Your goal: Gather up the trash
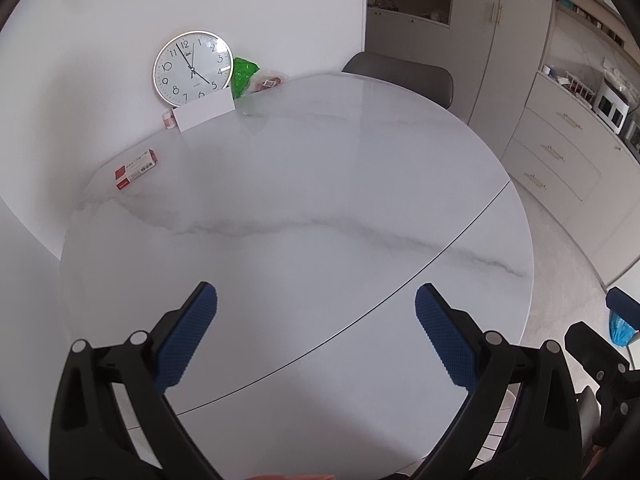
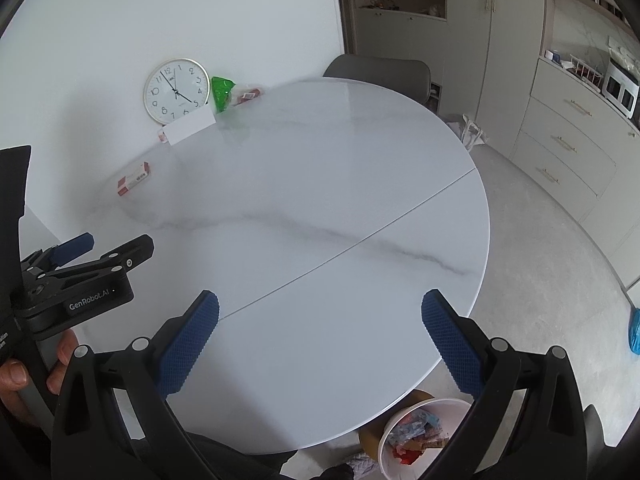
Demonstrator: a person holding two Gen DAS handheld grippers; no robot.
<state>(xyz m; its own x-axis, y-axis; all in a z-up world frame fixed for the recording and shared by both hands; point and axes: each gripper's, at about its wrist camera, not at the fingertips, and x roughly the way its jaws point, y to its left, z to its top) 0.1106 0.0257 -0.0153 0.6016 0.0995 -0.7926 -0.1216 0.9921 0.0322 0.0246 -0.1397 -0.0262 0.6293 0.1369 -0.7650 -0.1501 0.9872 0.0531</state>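
blue pads (image 1: 188,336) of the left gripper (image 1: 316,320) sit nearest in the left wrist view, spread wide with nothing between them, hovering over the near part of the round white desk (image 1: 320,184). the right gripper (image 2: 320,328) is likewise wide and empty above the desk's near edge. from the right wrist view the left gripper (image 2: 86,256) shows at the left side, held by a hand (image 2: 24,372).

on the floor below the near desk edge stands a white bin (image 2: 404,440), partly hidden behind the right gripper's arm, with crumpled wrappers (image 2: 416,436) inside. a brown object just beside it is too hidden to tell.

at the far left of the desk lies a red and white box (image 1: 135,169), flat and apart from the rest. further back, by the wall, a clock (image 1: 193,67) leans upright; a white card (image 1: 204,114) stands in front of its lower edge, with a small pink item (image 1: 169,119) just left of the card. right of the clock sits a green wrapper (image 1: 244,76), and beside that a clear packet (image 1: 268,82) with a red label.

a grey chair (image 1: 400,76) stands behind the desk, cabinets (image 1: 560,152) to the right. a blue bag (image 2: 634,332) lies on the floor at the far right.
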